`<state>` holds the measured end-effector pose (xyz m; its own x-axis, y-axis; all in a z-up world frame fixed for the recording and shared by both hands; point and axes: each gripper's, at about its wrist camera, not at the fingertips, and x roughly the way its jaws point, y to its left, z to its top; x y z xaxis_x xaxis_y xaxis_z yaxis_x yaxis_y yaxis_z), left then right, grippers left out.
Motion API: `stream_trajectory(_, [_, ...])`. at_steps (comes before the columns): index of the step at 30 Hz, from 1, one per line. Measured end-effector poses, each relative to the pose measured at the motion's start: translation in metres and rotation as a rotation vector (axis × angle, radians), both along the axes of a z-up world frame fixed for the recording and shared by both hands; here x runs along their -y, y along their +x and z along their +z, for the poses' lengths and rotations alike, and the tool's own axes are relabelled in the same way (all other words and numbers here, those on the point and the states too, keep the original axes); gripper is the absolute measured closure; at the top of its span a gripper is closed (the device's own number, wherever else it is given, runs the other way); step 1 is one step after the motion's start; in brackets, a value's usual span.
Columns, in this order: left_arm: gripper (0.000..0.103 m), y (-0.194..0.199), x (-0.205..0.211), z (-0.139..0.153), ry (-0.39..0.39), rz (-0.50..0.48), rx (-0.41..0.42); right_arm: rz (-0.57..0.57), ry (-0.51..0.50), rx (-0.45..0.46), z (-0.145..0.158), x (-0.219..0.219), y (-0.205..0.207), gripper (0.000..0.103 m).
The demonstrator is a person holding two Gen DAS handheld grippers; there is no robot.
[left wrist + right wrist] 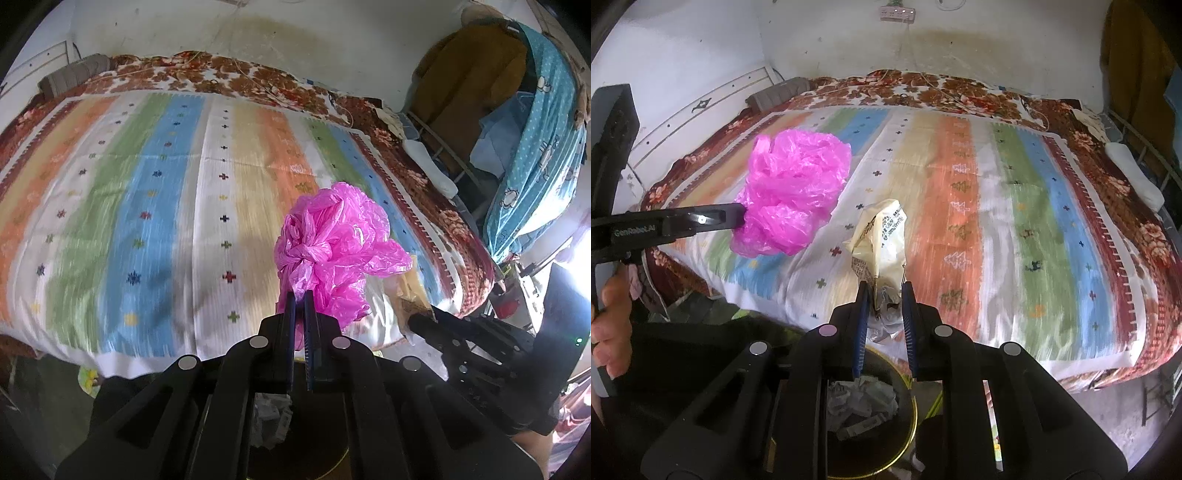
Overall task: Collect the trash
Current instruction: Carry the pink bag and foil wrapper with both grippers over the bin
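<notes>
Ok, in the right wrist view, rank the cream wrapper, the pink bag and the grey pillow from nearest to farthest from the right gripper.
1. Cream wrapper, between the right gripper fingers.
2. Pink bag, up left, in the left gripper.
3. Grey pillow, far left at the bed's head.

A bed (960, 206) fills most of the room, spread with a striped cloth (155, 221) in orange, green, blue and cream over a brown floral blanket (1126, 206). Behind it stands a stained white wall (979, 44) carrying a power strip (897, 13). A white headboard (701, 107) closes one end, with a grey folded cloth (777, 94) beside it. At the other end, a brown garment (469, 81) and a turquoise patterned fabric (535, 162) hang. Bright daylight glares at the right edge (581, 258).
</notes>
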<state>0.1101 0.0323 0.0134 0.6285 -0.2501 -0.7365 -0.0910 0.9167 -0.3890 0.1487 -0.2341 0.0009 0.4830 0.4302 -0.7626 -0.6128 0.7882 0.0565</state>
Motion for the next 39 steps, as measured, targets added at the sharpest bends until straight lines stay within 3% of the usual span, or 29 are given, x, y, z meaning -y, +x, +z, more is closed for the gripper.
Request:
stream_trajectory(8, [0.100,-0.027,0.011,-0.011,0.058,-0.006,-0.008,-0.015,0.017,-0.028,-0.012,0.010,-0.024,0.087])
stream_trajectory(11, [0.100,-0.034,0.014,-0.019,0.047,-0.016,-0.025,-0.015,0.011,-0.057,-0.021,0.012,-0.030,0.087])
stream_trajectory(26, [0.100,-0.067,0.037,-0.050,0.110,-0.045,-0.080,0.003,-0.095,-0.119,-0.063,0.010,-0.066,0.087])
stream_trajectory(39, [0.099,-0.074,0.049,-0.088,0.129,-0.026,-0.229,-0.006,-0.177,-0.245,-0.108,0.002,-0.083,0.086])
